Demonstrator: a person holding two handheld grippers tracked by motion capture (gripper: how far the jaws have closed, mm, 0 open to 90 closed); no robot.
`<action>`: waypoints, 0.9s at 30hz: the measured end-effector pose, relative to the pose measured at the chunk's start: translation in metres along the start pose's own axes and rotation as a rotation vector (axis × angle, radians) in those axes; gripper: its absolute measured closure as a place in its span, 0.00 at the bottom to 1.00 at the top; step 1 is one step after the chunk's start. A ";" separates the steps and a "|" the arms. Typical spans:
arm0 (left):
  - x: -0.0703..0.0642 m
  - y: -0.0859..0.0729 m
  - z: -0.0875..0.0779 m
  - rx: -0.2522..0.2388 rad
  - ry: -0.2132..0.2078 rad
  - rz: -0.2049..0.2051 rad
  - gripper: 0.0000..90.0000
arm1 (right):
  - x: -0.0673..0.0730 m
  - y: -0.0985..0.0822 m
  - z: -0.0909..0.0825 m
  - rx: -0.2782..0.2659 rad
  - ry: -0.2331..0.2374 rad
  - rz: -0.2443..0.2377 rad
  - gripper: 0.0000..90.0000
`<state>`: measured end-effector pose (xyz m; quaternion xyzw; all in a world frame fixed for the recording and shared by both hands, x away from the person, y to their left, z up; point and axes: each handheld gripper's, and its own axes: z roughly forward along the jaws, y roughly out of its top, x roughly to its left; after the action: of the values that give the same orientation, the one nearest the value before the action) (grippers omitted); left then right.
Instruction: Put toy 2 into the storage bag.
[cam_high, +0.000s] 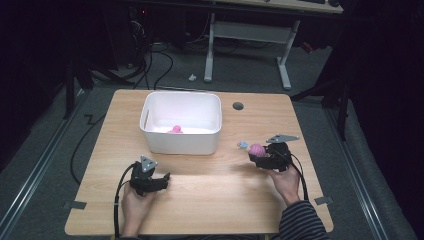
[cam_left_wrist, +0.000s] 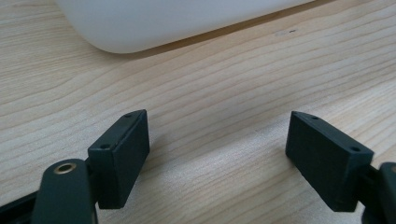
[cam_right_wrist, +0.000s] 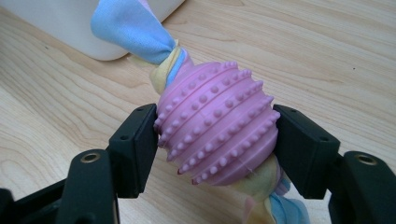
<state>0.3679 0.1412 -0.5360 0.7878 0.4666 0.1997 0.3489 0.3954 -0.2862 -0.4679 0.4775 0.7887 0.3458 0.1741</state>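
Observation:
A pink studded ball toy (cam_right_wrist: 217, 126) with blue and yellow cloth tails knotted through it sits between the jaws of my right gripper (cam_right_wrist: 215, 140), which is shut on it. From above, the same toy (cam_high: 256, 148) is held just over the table's right side by the right gripper (cam_high: 261, 155). A white bin (cam_high: 181, 140) stands at the table's middle back with another pink thing (cam_high: 175, 129) inside. My left gripper (cam_high: 161, 179) rests at the front left, open with bare wood between its jaws (cam_left_wrist: 217, 154). The white bin (cam_left_wrist: 154, 21) lies just ahead of it.
The wooden table (cam_high: 215, 200) has a round cable hole (cam_high: 238, 106) at the back right of the bin. Grey tape marks (cam_high: 74, 205) sit near the front corners. Desk legs and cables stand on the floor beyond the table.

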 end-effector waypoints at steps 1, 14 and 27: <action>0.000 0.000 0.000 0.000 0.000 0.000 0.24 | 0.000 0.000 -0.001 -0.001 0.003 -0.002 0.38; 0.000 0.000 0.000 0.000 -0.003 0.001 0.24 | 0.002 0.011 -0.019 -0.029 0.046 -0.011 0.38; 0.000 0.000 0.000 0.000 -0.002 0.001 0.24 | 0.005 0.034 -0.038 -0.068 0.114 -0.028 0.38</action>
<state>0.3676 0.1409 -0.5360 0.7883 0.4658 0.1990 0.3493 0.3914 -0.2860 -0.4169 0.4400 0.7916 0.3965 0.1499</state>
